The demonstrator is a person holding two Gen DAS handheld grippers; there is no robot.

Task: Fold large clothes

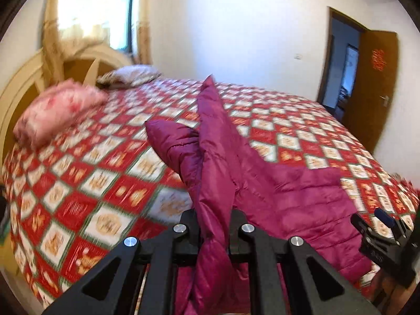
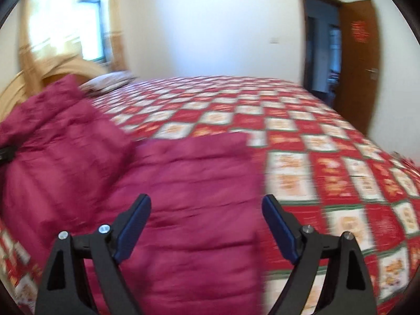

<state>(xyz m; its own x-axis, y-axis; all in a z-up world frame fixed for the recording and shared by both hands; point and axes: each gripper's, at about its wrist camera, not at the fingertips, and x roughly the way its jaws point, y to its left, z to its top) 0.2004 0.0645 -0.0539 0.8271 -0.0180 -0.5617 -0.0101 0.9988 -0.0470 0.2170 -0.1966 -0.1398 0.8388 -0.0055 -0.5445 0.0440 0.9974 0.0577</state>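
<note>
A magenta padded jacket (image 1: 288,197) lies on a bed with a red and white checked cover (image 1: 78,183). My left gripper (image 1: 214,218) is shut on a raised fold of the jacket, which stands up in a ridge from between its jaws. In the right wrist view the jacket (image 2: 183,197) spreads flat below my right gripper (image 2: 206,207), which stands open above it with nothing between its blue pads (image 2: 134,225). The right gripper (image 1: 386,233) also shows at the right edge of the left wrist view.
A pink pillow (image 1: 55,110) and a grey patterned pillow (image 1: 131,76) lie at the cream headboard (image 1: 21,84) on the left. A curtained window (image 1: 92,18) is behind it. An open brown door (image 1: 375,89) stands at the far right. The checked cover (image 2: 328,157) stretches to the right.
</note>
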